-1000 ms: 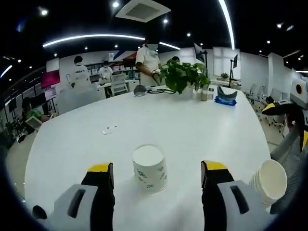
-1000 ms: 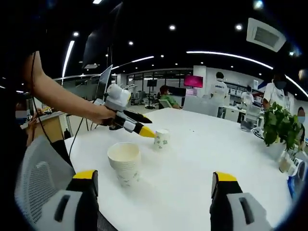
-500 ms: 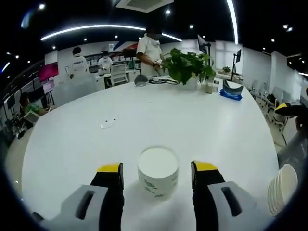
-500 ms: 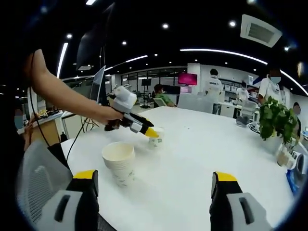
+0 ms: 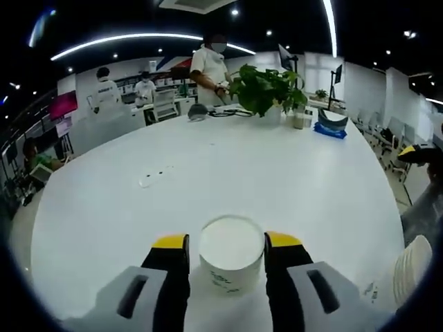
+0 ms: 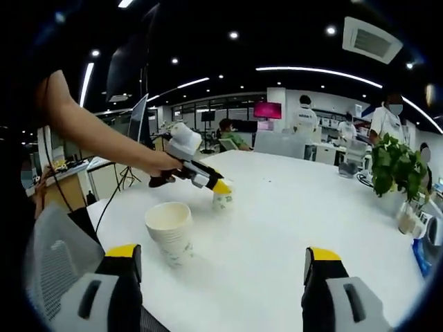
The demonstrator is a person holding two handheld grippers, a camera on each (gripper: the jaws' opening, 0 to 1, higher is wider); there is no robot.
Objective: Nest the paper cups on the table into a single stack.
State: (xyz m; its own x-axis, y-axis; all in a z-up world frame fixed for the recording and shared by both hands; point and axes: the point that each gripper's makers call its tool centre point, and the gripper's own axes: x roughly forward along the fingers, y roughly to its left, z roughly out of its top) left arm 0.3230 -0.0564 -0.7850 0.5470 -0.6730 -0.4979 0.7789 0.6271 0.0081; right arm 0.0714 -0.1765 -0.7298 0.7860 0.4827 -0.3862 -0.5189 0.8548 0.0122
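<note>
Bright ceiling strip lights, fisheye-warped edges

Bright office; white table (image 5: 291, 173); ceiling light strips (image 5: 138, 38).

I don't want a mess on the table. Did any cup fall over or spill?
No, nothing stands out. The single cup stands upright between the left claw jaws, and the stack of cups stands upright on the white table. No spill shows anywhere.

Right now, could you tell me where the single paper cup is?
In the left gripper view the single paper cup stands on the white table between the left gripper jaws.
</note>
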